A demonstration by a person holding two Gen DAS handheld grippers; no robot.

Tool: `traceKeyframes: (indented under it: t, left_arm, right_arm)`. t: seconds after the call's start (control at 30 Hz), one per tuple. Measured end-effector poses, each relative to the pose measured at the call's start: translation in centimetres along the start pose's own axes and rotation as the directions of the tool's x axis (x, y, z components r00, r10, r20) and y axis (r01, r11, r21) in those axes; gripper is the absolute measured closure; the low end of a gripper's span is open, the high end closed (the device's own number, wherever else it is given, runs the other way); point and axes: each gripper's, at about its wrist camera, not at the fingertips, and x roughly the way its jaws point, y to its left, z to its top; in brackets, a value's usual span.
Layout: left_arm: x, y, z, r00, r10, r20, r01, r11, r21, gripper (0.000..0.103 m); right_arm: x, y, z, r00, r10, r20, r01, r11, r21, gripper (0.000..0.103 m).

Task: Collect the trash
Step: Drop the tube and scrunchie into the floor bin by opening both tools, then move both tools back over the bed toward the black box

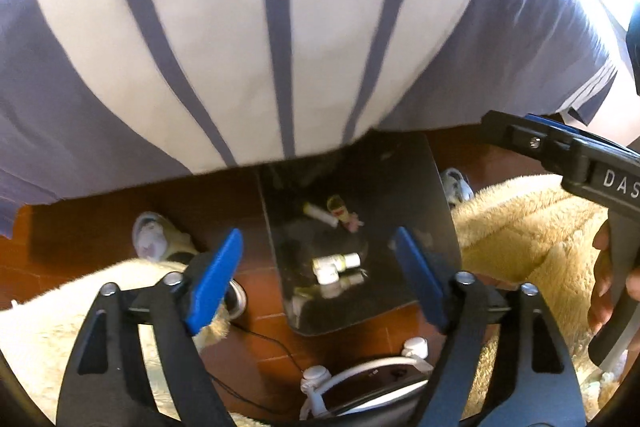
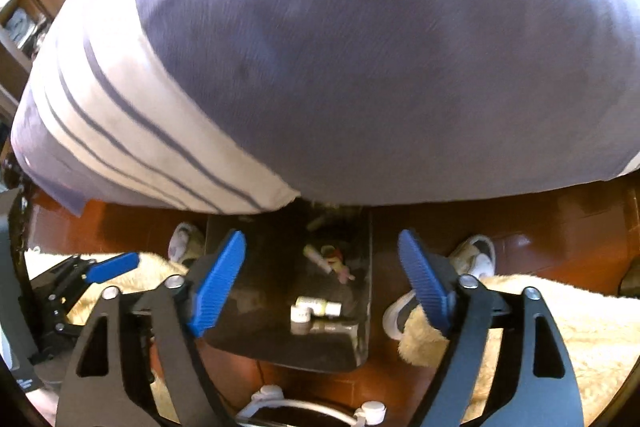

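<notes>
Nearest to you: both grippers point steeply down, jaws apart, nothing between the blue ribbed pads. Left gripper (image 1: 316, 279); right gripper (image 2: 322, 281). No earlier picture, so state only.

Directly below both: a dark, glossy, rectangular open bin (image 1: 436, 211) standing on the red-brown tiled floor (image 1: 80, 231). The trash lies on its bottom. Near end: a cluster of small white and yellowish plastic bottles (image 1: 336, 265). Farther in: a pale tube-shaped item (image 1: 318, 213) touching a crumpled pink and yellow wrapper (image 1: 344, 215).

Handling, as judgement: bottles light, stiff, smooth and round, so likely to roll or slip; take one across the body, not the cap. Wrapper light and soft; pinch anywhere.

Beside the bin: cream fluffy rug (image 1: 532, 227). Beyond: a striped white and grey-blue bedcover (image 1: 240, 27) overhangs the bin's far end.

Writing: "DAS" on the right gripper's body in the left view, cut off at the frame edge. Bottle labels are too blurred to read.
</notes>
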Motion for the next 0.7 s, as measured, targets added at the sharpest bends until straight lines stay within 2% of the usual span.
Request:
traceKeyframes:
  t: [0.07, 0.33, 0.57, 0.7]
  left_arm:
    - [-1.0, 0.0, 0.3, 0.999, 0.020, 0.027, -0.020, 1.000, 0.011, 0.018]
    - [-6.8, -0.1, 2.0, 0.983, 0.066, 0.174, -0.074, 0.996, 0.042, 0.012]
    - [-11.6, 0.2, 4.1, 0.948, 0.109, 0.301, -0.125, 0.992, 0.034, 0.010]
    - [-13.9, 0.7, 5.9, 0.923, 0.124, 0.364, -0.134, 0.991, 0.003, 0.008]
  right_arm:
    - [-1.0, -0.3, 0.3, 1.000, 0.003, 0.027, -0.003, 1.000, 0.008, 0.015]
    - [-6.2, -0.4, 2.1, 0.986, -0.021, 0.164, 0.022, 1.000, 0.001, 0.009]
    - [-9.8, 0.9, 4.4, 0.969, -0.017, 0.247, 0.032, 0.998, -0.054, 0.009]
    - [-11.2, 1.8, 6.5, 0.950, -0.028, 0.312, 0.059, 0.994, -0.091, 0.009]
